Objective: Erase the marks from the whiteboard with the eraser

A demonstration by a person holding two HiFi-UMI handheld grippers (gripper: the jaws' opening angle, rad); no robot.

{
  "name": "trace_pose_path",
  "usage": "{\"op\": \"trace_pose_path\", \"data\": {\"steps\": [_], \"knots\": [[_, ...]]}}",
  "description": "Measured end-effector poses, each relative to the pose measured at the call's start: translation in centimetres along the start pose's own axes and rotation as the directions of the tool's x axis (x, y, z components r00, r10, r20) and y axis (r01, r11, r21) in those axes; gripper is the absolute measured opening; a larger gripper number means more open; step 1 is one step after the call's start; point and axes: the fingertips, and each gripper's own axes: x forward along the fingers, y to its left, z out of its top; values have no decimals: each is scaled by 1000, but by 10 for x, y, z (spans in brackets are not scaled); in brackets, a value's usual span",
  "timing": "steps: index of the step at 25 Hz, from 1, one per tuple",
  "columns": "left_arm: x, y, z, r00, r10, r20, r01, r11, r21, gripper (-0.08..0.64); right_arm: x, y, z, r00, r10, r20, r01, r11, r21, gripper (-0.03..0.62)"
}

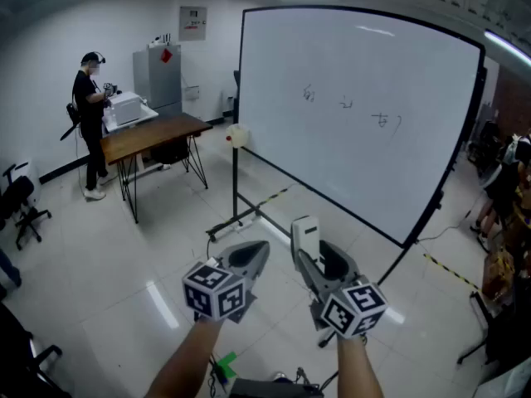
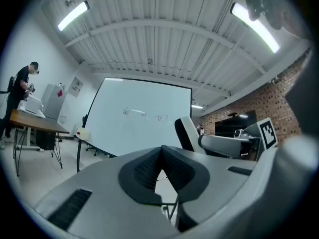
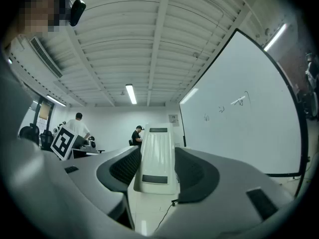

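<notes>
A large whiteboard [image 1: 357, 114] on a wheeled stand fills the upper right of the head view, with three small marks [image 1: 348, 106] near its top; the marks [image 2: 144, 115] also show in the left gripper view and the marks [image 3: 227, 106] in the right gripper view. My right gripper [image 1: 314, 259] is shut on a white eraser [image 1: 305, 235], which stands upright between its jaws; the eraser [image 3: 157, 158] fills the middle of the right gripper view. My left gripper [image 1: 253, 255] is shut with nothing in it. Both are held low, well short of the board.
A wooden table [image 1: 153, 135] stands at the left with a person [image 1: 87, 127] beside it. A grey cabinet [image 1: 158, 73] is behind. An office chair [image 1: 21, 201] sits at the far left. Yellow-black tape [image 1: 452, 272] and the board's stand legs [image 1: 241, 218] cross the floor.
</notes>
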Motion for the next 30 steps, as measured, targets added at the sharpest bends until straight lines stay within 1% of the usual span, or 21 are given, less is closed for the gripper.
{"op": "trace_pose_path", "data": {"steps": [5, 9, 15, 20, 24, 26, 30], "knots": [[14, 17, 12, 1000, -1, 7, 1, 1000, 21, 5, 23, -10, 8, 1000, 1, 8, -1, 1000, -7, 233], [40, 44, 16, 1000, 13, 11, -13, 1000, 27, 5, 55, -32, 6, 1000, 19, 14, -19, 1000, -4, 233], [113, 97, 20, 999, 45, -12, -44, 998, 40, 5, 121, -97, 7, 998, 55, 22, -55, 998, 14, 234], [174, 142, 34, 997, 81, -15, -80, 996, 45, 5, 178, -150, 15, 996, 89, 22, -89, 996, 15, 233], [219, 170, 42, 997, 77, -10, -76, 996, 39, 5, 216, -187, 22, 995, 97, 18, -97, 995, 16, 233], [239, 185, 48, 997, 75, -6, -75, 996, 53, 5, 236, -205, 26, 994, 104, 25, -105, 994, 15, 233], [269, 215, 56, 996, 89, -1, -89, 995, 55, 5, 271, -231, 27, 992, 122, 21, -122, 992, 13, 233]]}}
